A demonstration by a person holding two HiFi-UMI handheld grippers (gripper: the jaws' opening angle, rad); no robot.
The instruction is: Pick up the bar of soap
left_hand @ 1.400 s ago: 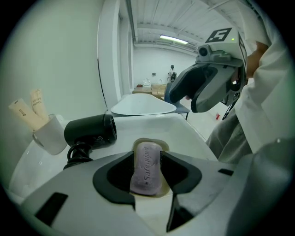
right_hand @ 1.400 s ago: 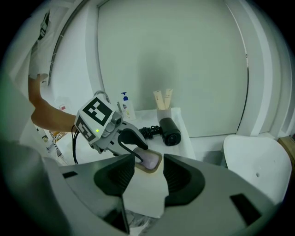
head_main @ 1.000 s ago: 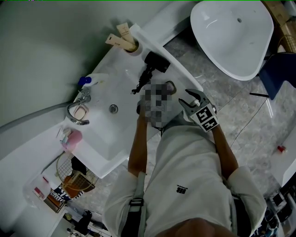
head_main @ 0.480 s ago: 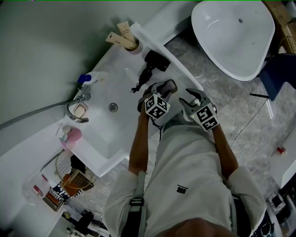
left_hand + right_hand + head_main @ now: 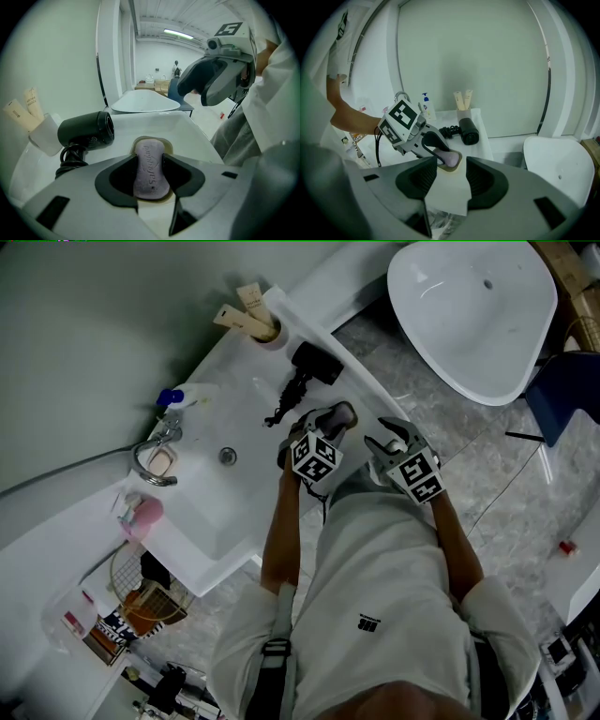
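A mauve bar of soap (image 5: 149, 176) lies in a beige soap dish (image 5: 169, 149) at the counter's near right end. My left gripper (image 5: 150, 160) is shut on it, a pad pressing each long side. In the right gripper view the soap (image 5: 450, 160) shows between the left gripper's fingertips (image 5: 443, 156), over the dish (image 5: 453, 168). In the head view the left gripper (image 5: 337, 418) covers the soap. My right gripper (image 5: 451, 176) stands open with nothing between its jaws, just right of the left one (image 5: 387, 440).
A black hair dryer (image 5: 86, 131) with coiled cord lies behind the dish. A white cup with tubes (image 5: 260, 326) stands at the counter's back. The sink basin (image 5: 202, 507), faucet (image 5: 155, 462) and blue-capped bottle (image 5: 176, 400) lie to the left. A loose white basin (image 5: 478, 324) sits at the upper right.
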